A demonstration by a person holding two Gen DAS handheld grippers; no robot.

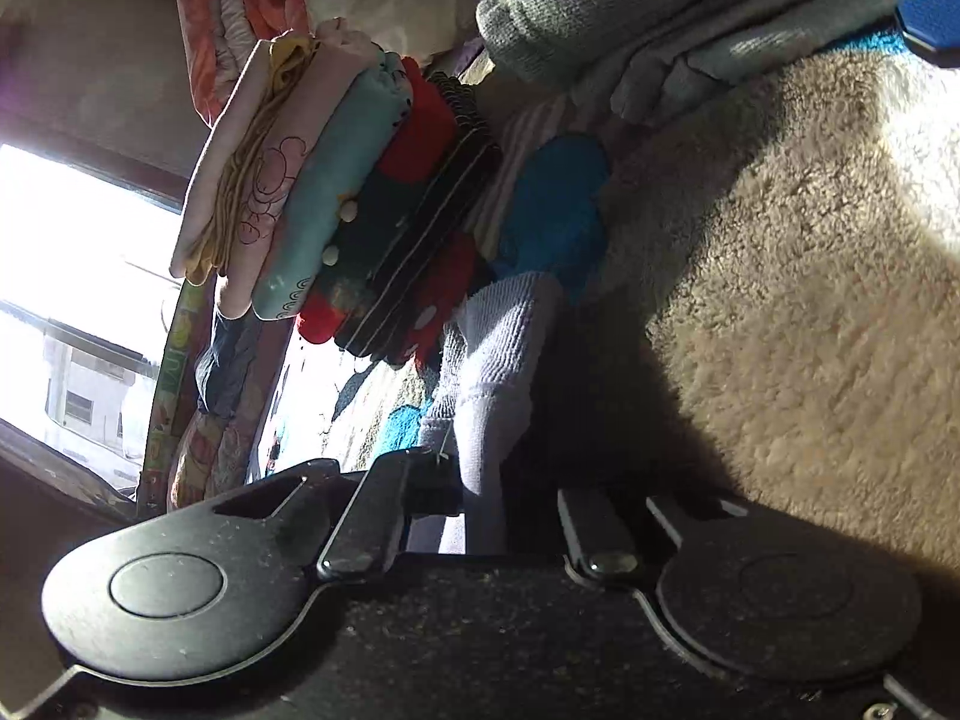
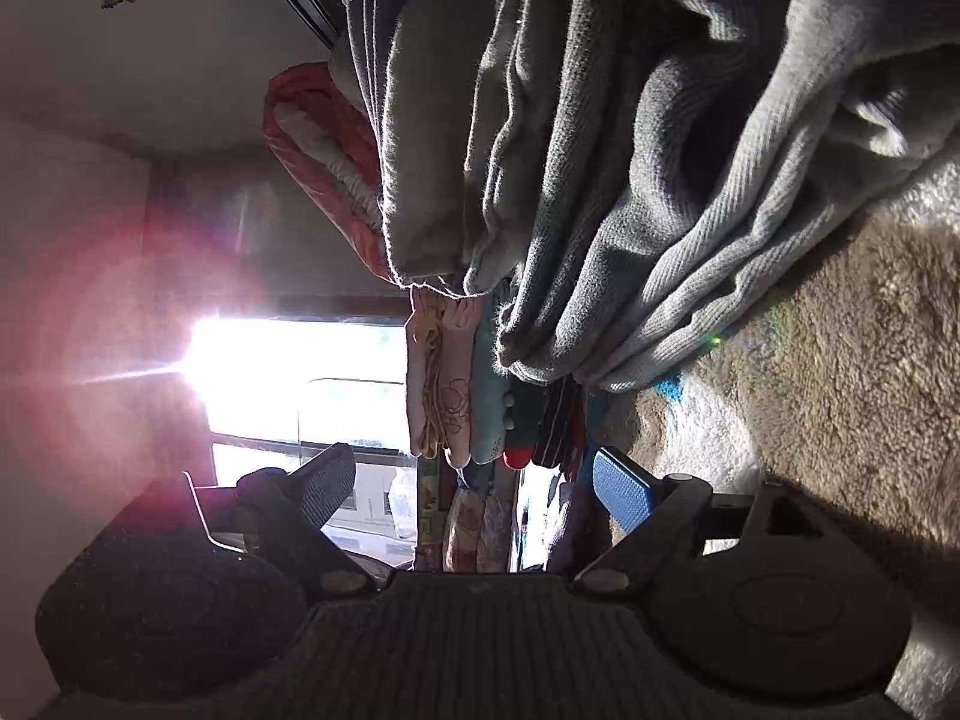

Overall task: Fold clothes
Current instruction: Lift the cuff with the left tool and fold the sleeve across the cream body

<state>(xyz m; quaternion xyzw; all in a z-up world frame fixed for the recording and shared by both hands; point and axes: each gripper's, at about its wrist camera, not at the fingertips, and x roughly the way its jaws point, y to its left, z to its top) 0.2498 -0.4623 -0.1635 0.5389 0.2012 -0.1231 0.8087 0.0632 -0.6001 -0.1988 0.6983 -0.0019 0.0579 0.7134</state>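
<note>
A grey ribbed knit garment (image 2: 630, 180) lies bunched on the fleece blanket (image 2: 840, 372), filling the upper part of the right wrist view. Its cuffed sleeve (image 1: 498, 348) runs down into my left gripper (image 1: 498, 498), which is shut on that sleeve end. The rest of the garment (image 1: 600, 6) shows at the top of the left wrist view. My right gripper (image 2: 474, 489) stands open just short of the garment, its blue pads (image 2: 621, 492) wide apart with nothing between them. One blue pad (image 1: 930, 18) of it appears at the top right of the left wrist view.
A stack of folded clothes (image 1: 312, 180) in pink, yellow, teal, red and dark stripes sits on the beige and blue blanket (image 1: 780, 300); it also shows beyond the right gripper as a folded stack (image 2: 468, 408). A bright window (image 2: 300, 372) glares behind. Orange-and-white bedding (image 1: 240, 12) lies further back.
</note>
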